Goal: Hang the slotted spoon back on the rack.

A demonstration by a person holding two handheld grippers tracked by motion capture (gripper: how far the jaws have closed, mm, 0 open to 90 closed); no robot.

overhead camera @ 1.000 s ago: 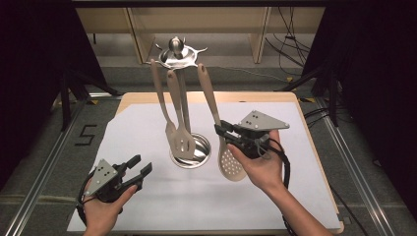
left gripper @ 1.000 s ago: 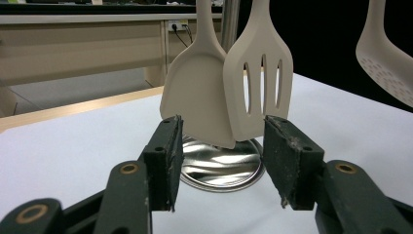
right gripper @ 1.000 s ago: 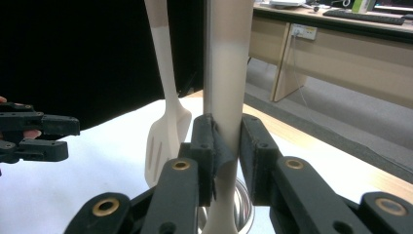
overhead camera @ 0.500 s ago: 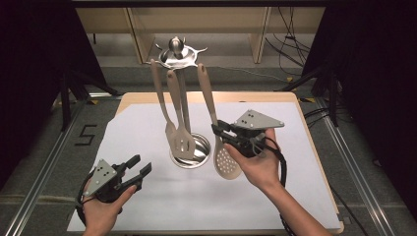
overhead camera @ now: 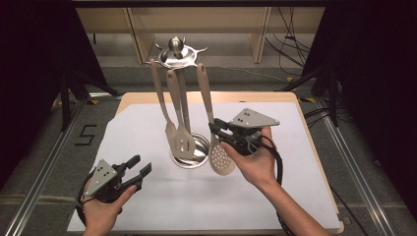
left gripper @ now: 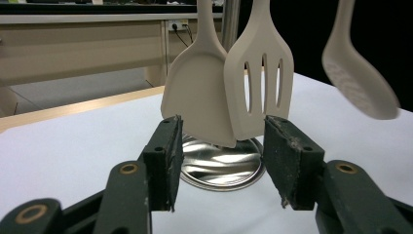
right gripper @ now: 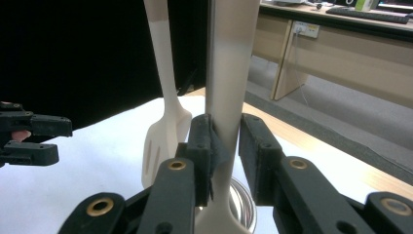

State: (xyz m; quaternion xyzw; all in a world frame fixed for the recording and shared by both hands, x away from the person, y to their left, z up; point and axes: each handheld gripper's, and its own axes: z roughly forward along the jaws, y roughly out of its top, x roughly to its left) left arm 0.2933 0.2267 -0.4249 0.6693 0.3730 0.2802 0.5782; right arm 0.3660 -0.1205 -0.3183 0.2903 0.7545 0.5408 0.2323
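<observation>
Right gripper [overhead camera: 216,129] fingers, just opening, flank the skimmer [overhead camera: 221,157] handle — left gripper [overhead camera: 139,168] fingers apart, empty.

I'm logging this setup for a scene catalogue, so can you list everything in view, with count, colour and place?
utensil stand: one, shiny metal, round base on the white sheet, hook crown on top
solid turner: one, beige, hanging on the stand, left side
slotted turner: one, beige, hanging beside the solid turner
skimmer: one, beige, perforated, hanging right of the stand, handle between the right gripper's jaws
white sheet: one, covering the table top
table: one, light wood
left gripper: black, jaws open, low at the sheet's left, nothing between them
right gripper: black, jaws just opening, a gap showing at the skimmer handle
</observation>
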